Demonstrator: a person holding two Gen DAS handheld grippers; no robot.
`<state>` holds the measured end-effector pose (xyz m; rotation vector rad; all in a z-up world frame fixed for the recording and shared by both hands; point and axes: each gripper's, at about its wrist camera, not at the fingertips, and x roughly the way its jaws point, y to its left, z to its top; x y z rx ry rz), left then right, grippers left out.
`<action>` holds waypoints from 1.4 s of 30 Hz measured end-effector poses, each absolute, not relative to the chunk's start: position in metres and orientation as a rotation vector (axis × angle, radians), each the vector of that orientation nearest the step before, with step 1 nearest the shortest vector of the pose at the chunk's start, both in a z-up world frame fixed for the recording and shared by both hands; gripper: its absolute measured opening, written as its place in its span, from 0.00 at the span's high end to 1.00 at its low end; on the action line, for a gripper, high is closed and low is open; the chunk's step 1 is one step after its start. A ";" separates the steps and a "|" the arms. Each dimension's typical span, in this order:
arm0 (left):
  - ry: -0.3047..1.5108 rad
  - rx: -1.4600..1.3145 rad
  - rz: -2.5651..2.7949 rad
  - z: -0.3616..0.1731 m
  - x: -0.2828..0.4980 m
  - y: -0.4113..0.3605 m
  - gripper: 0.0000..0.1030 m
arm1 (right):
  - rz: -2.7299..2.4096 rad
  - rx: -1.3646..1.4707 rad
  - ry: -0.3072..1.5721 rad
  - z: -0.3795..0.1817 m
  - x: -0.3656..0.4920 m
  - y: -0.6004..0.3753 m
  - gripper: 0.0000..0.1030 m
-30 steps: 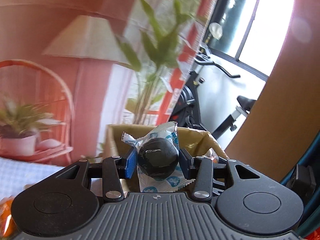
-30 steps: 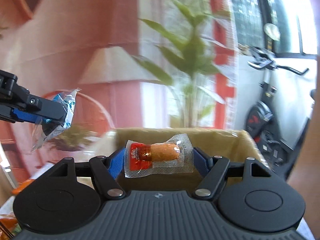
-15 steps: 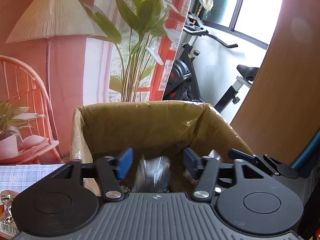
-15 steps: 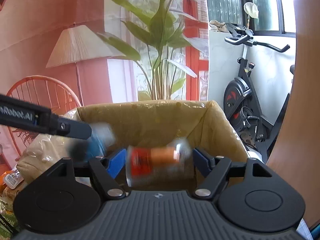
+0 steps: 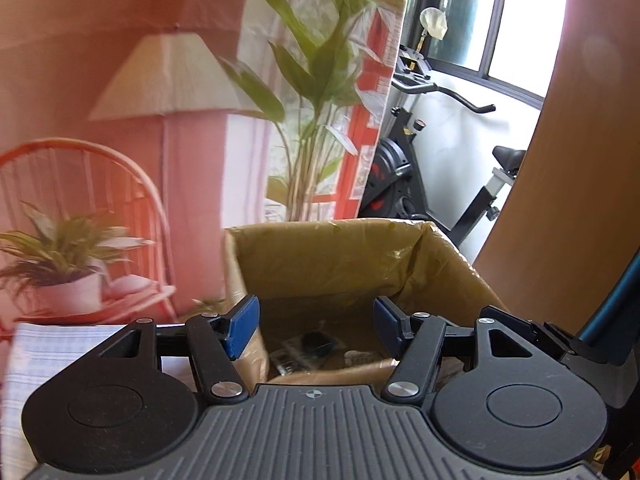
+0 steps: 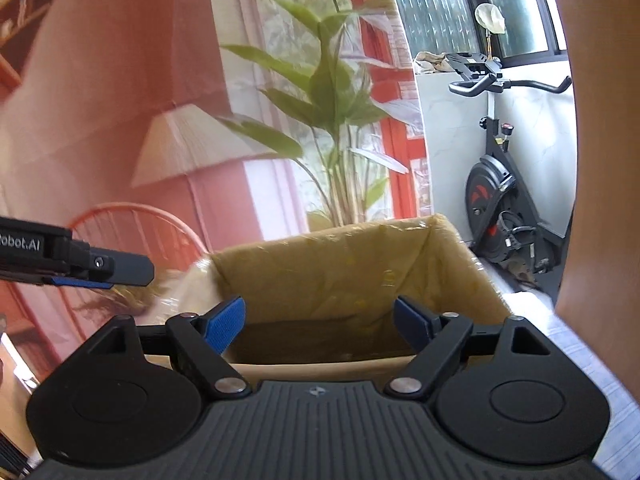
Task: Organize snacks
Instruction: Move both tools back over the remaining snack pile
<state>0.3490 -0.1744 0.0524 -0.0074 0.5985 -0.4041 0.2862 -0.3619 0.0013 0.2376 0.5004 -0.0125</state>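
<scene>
**A:** Snacks point(image 5: 310, 346) now lie in the bottom of the cardboard box point(image 5: 340, 256), lower centre of your left view; a second ago each claw pinched a wrapped one.

**B:** And now?

**A:** Your left claw point(image 5: 314, 326) stands spread and empty over the box. Your right claw point(image 6: 318, 326) is opening, nothing between its pads. Both drops look done, so you're probably free to fetch more. The box floor is hidden from your right view.

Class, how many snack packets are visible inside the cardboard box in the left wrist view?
2: a dark packet mid-floor of the box, a pale one right of it. Others may be hidden.
</scene>
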 end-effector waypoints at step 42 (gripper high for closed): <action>0.703 -0.063 -0.078 -0.072 0.228 0.058 0.29 | 0.340 0.228 0.794 -0.115 0.237 -0.181 0.18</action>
